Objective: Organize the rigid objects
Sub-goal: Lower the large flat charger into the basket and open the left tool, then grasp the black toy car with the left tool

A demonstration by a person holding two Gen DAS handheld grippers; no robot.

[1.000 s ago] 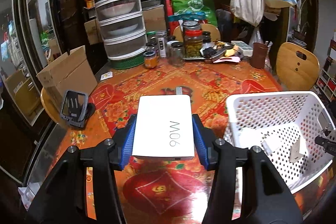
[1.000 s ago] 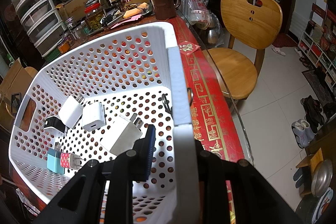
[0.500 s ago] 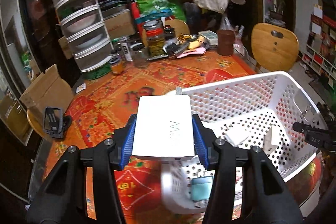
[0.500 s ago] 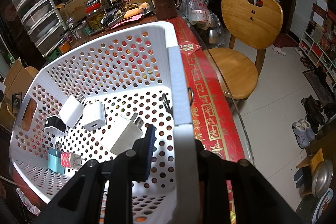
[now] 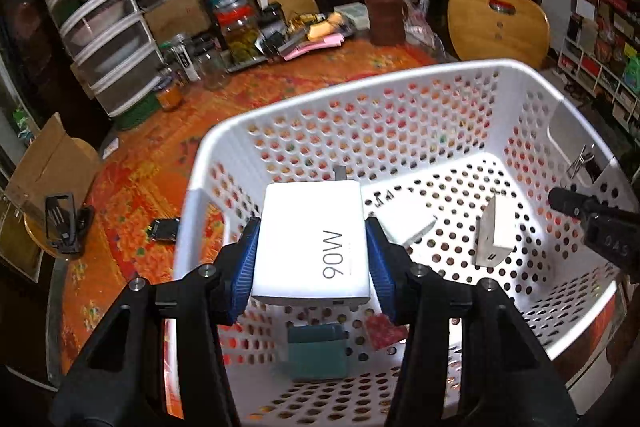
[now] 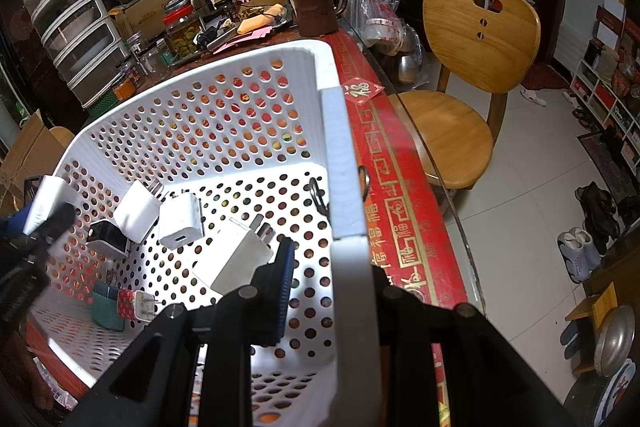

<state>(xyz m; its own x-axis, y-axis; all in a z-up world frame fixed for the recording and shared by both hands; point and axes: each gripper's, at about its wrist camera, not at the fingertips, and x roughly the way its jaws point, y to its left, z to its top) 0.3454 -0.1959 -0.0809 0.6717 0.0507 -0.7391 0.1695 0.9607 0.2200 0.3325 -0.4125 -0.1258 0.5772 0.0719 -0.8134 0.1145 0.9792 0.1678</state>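
My left gripper [image 5: 312, 247] is shut on a white 90W charger [image 5: 314, 241] and holds it above the inside of the white perforated basket [image 5: 360, 83]. Several chargers lie on the basket floor, among them a white one [image 5: 494, 233], a teal one [image 5: 318, 349] and a red patterned one [image 5: 384, 331]. My right gripper [image 6: 332, 267] is shut on the basket's right rim [image 6: 340, 163]. In the right wrist view the 90W charger [image 6: 48, 203] shows at the far left over the basket, above white chargers [image 6: 180, 219].
The basket stands on a red patterned tablecloth [image 5: 132, 187]. A black phone stand [image 5: 62, 223] and a small dark device [image 5: 164, 229] lie left of it. Jars, a drawer tower [image 5: 104, 43] and a brown mug [image 6: 316, 7] crowd the far side. A wooden chair [image 6: 460, 75] stands right.
My left gripper has carried the 90W charger to the right, from above the tablecloth to above the basket's inside. The right gripper keeps its hold on the rim.
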